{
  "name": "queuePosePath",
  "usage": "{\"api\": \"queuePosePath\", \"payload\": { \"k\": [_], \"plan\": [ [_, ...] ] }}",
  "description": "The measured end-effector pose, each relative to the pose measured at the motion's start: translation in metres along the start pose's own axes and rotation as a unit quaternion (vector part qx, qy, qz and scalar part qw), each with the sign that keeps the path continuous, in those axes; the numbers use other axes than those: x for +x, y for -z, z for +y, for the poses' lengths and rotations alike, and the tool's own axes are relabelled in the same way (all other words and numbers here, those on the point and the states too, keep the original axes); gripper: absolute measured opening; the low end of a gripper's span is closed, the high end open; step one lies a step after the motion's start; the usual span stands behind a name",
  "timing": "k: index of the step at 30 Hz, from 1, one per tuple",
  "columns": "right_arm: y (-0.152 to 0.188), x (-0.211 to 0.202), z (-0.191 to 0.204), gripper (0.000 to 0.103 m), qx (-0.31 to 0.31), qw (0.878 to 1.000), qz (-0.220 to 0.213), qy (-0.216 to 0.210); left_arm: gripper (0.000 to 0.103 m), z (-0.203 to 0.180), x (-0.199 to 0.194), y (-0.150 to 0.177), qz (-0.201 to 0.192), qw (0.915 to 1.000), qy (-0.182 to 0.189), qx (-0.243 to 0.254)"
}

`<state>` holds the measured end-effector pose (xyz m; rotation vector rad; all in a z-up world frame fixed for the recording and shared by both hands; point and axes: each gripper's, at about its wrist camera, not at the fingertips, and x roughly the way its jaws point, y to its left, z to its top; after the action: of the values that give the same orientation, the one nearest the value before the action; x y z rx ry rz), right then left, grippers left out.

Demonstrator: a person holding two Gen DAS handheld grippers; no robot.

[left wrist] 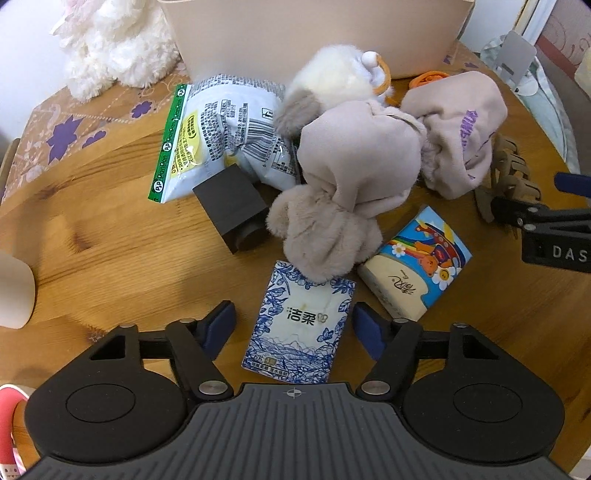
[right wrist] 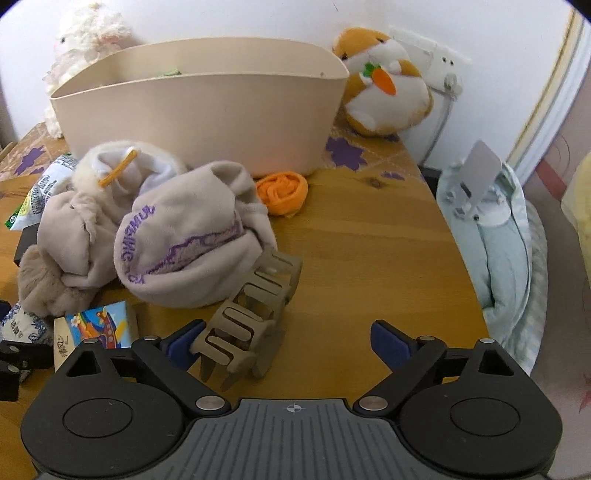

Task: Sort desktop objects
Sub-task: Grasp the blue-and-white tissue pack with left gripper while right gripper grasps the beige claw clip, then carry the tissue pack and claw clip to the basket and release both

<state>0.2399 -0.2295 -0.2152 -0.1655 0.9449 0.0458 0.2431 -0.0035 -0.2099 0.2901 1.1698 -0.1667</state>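
Observation:
My left gripper is open, its fingers on either side of a blue-and-white tissue pack lying on the wooden table. A rainbow-print tissue pack lies to its right. Beige plush slippers are piled behind, with a snack bag and a black box. My right gripper is open; a taupe hair claw clip lies by its left finger, just inside the jaws. A beige storage bin stands at the back. An orange hair tie lies in front of it.
A white plush toy and an orange hamster plush sit by the wall. A white cup stands at the table's left edge. A phone stand rests on bedding right of the table edge.

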Motion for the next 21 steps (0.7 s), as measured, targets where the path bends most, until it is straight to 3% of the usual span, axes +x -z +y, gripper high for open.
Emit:
{"api": "queuePosePath", "payload": {
  "k": [2, 5, 7, 11, 15, 21],
  "plan": [
    [-0.001, 0.002, -0.001, 0.084, -0.005, 1.0, 0.0, -0.004, 0.06, -0.001, -0.002, 0.0, -0.003, 1.0, 0.001, 0.001],
    [-0.001, 0.005, -0.005, 0.059, 0.007, 1.0, 0.008, -0.02, 0.051, -0.002, -0.003, -0.001, -0.004, 1.0, 0.002, 0.003],
    [0.001, 0.007, -0.008, 0.033, 0.016, 0.999, 0.017, -0.03, 0.049, -0.002, -0.004, 0.0, -0.003, 0.9999, 0.004, 0.009],
    [0.004, 0.004, -0.014, 0.028, 0.021, 0.999, 0.019, -0.04, 0.047, -0.003, -0.007, 0.002, 0.006, 0.9998, 0.01, 0.018],
    [0.005, -0.004, -0.023, 0.028, 0.023, 0.999, 0.013, -0.046, 0.047, 0.002, -0.013, 0.003, 0.008, 0.9992, 0.037, -0.009],
    [0.007, -0.022, -0.038, 0.028, 0.031, 0.997, 0.005, -0.067, 0.047, 0.003, -0.032, 0.005, -0.008, 0.9993, 0.035, -0.009]
  ]
}}
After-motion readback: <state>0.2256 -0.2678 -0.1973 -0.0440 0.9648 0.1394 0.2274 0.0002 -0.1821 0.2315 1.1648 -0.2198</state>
